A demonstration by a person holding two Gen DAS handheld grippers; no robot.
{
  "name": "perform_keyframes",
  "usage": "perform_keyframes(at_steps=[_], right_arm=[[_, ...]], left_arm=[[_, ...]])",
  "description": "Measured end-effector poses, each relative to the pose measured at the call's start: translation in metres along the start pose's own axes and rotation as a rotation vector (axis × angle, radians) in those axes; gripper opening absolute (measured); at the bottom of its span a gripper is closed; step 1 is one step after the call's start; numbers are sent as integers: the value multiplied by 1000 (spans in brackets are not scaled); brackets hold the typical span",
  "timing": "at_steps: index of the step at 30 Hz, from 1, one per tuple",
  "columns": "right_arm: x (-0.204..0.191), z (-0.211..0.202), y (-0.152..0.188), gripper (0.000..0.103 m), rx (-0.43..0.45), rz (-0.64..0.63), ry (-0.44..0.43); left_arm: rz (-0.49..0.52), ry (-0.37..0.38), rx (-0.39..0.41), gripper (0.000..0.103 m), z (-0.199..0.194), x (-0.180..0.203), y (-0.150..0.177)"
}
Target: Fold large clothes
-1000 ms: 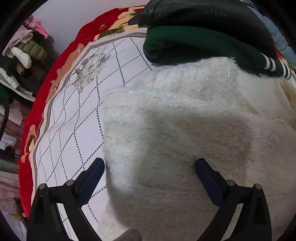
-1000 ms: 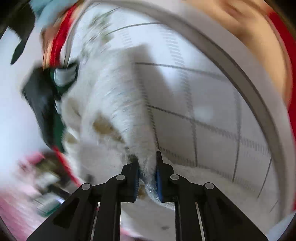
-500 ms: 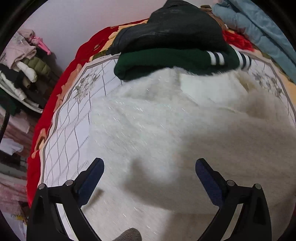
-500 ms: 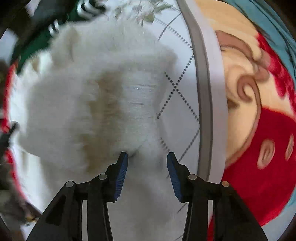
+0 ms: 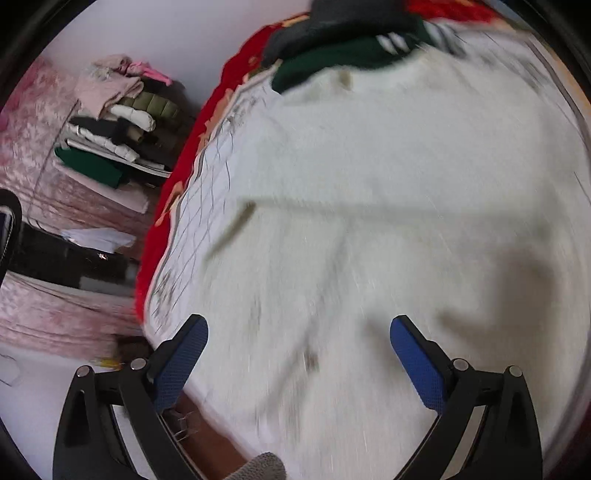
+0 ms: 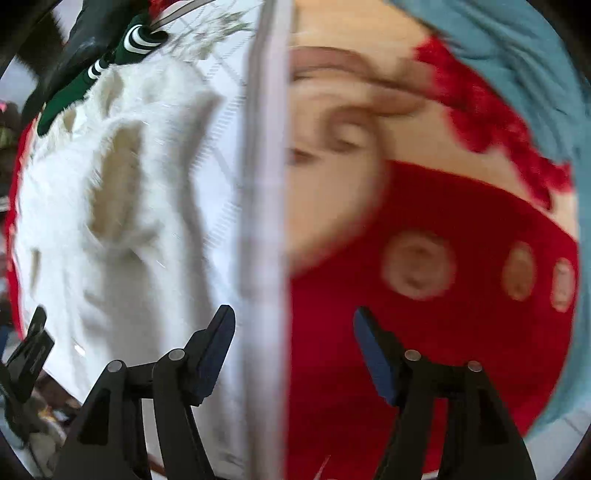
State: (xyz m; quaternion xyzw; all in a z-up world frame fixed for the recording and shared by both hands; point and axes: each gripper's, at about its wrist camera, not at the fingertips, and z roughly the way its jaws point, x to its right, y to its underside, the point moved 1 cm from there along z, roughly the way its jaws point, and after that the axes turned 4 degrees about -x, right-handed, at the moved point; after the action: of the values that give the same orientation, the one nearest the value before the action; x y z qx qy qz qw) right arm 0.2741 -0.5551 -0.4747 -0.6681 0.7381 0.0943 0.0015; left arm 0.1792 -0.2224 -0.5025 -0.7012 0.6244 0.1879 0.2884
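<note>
A: A second ago the right gripper (image 6: 293,350) pinched the white sweater (image 6: 122,236); now its jaws are opening, nothing between them, the sweater off to its left.

B: And the left gripper (image 5: 299,363)?

A: Spread wide, empty, the sweater (image 5: 369,229) lying ahead of it. That fold looks laid.

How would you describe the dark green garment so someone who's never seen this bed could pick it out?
Start at the bed cover, white with a red edge, and the fluffy white sweater spread over it. Past the sweater's far end lies a small pile; the dark green garment sits under a black one. Only it has white stripes.
</note>
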Motion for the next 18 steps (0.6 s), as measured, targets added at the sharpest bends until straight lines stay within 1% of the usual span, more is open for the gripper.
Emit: perform_keyframes(at_steps=[1, 2, 4, 6, 7, 8, 10, 11, 13, 15, 17, 18], right_arm=[[14, -4, 10, 69, -4, 1, 31], [22, -5, 18, 69, -11, 5, 40], [48, -7, 30, 69, -32, 32, 43], [71, -8, 39, 69, -52, 64, 51], [93, -7, 54, 69, -60, 77, 55], [104, -7, 59, 69, -67, 87, 61], [124, -3, 62, 69, -97, 120, 69], [126, 0, 64, 69, -104, 126, 70], [132, 3, 65, 69, -115, 136, 76], [135, 5, 56, 69, -114, 130, 78], [144, 7, 59, 69, -111, 118, 60], [145, 7, 66, 69, -107, 112, 49]], left_arm=[[28, -15, 4, 101, -12, 12, 16], [64, -26, 14, 101, -25, 27, 34], [128, -21, 35, 101, -46, 57, 64], [183, 0, 25, 101, -57, 82, 83], [203, 9, 19, 101, -61, 95, 92], [225, 14, 12, 101, -63, 109, 100], [266, 5, -9, 101, -56, 133, 107], [281, -10, -18, 101, -49, 143, 108], [298, -39, -63, 101, -28, 157, 106], [263, -53, -89, 101, -10, 154, 99], [204, -56, -83, 100, -1, 143, 87], [180, -58, -75, 90, 0, 137, 83]])
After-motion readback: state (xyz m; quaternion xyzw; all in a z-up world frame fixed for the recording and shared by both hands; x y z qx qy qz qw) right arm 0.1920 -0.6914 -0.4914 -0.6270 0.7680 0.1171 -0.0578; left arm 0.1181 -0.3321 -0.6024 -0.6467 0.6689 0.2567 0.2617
